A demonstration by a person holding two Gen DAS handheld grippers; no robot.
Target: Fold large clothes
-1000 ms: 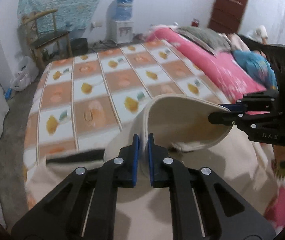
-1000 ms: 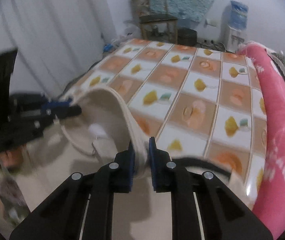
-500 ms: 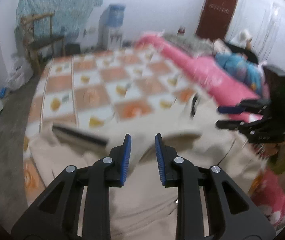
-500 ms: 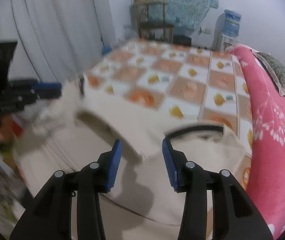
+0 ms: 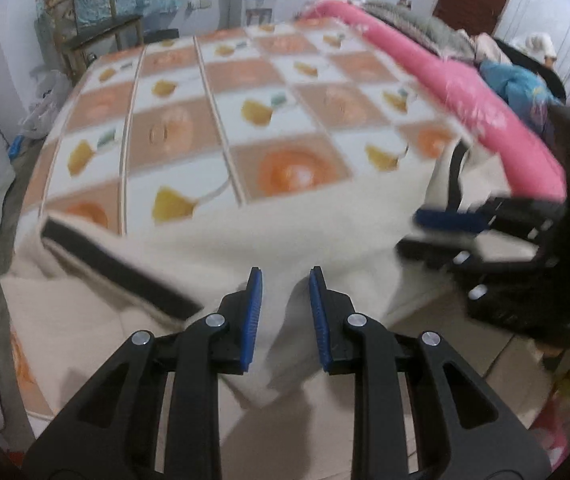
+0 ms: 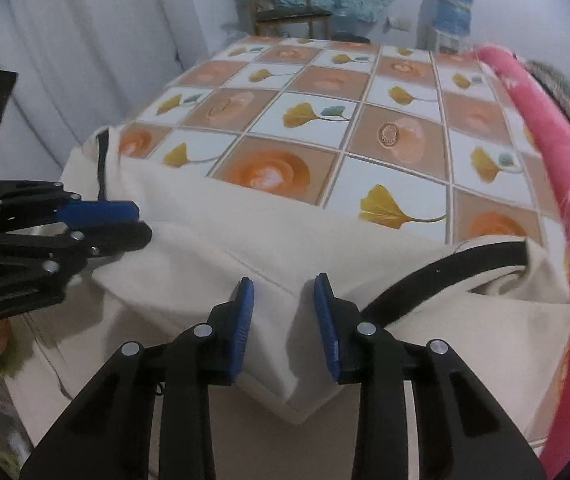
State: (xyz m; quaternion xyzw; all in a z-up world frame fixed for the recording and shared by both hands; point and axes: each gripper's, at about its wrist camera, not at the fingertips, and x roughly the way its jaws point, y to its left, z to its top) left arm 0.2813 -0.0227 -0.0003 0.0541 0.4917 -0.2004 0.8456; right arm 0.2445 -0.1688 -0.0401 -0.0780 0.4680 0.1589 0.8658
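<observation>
Both hand-held grippers, left [image 5: 285, 312] and right [image 6: 283, 318], are released above the cream garment [image 6: 269, 232]; right jaws are closing.

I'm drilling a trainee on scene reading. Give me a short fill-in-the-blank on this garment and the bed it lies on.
The cream garment has trim coloured ____.
The rolled blanket along the bed's edge is ____.
The bedsheet is printed with yellow ____.
Beside the water dispenser stands a wooden ____.

Missing words: black; pink; leaves; chair
</observation>
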